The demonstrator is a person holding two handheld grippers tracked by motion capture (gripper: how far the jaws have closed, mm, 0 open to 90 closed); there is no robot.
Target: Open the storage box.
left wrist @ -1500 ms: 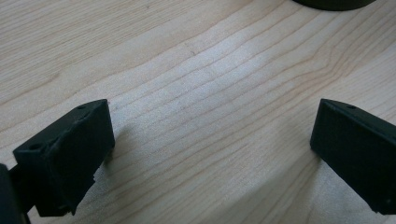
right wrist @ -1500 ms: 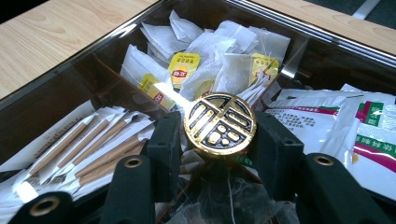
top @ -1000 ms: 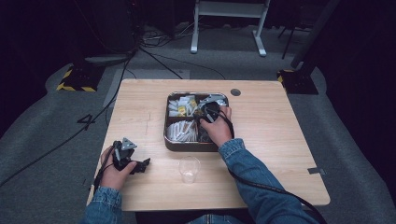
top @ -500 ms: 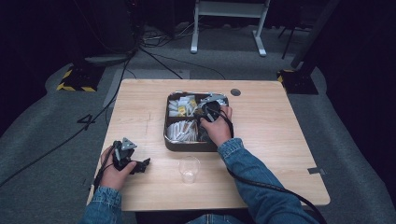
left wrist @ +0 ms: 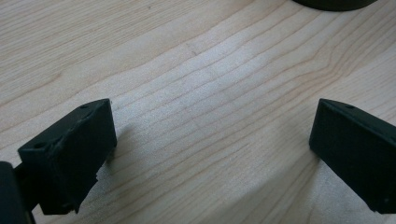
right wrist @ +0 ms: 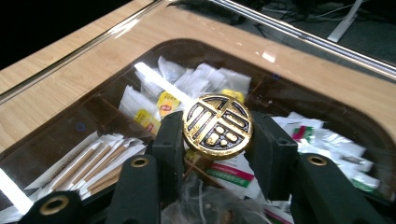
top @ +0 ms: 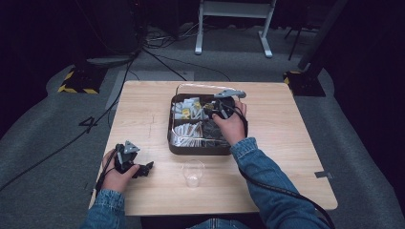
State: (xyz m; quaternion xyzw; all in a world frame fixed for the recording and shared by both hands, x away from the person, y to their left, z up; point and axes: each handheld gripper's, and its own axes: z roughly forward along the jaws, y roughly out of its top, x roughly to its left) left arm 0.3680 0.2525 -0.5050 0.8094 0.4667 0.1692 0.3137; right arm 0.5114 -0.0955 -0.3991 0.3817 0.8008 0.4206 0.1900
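Gripping a gold knob [right wrist: 217, 127] on the glass lid [right wrist: 93, 100], the right gripper [top: 220, 109] reaches toward twelve o'clock over the box [top: 197, 149]; the left gripper [top: 143, 168], fingers released, rests on the tabletop [top: 296, 143] at seven o'clock.

The high view looks forward and down from above the person's side, taking in the whole desk [top: 286, 138] from some way off. The left gripper view sits very close to the desk's wood grain, facing along its surface. The right gripper view looks down at close range into the dark compartment box [right wrist: 116, 107], which the high view shares [top: 173, 143] at mid-desk.
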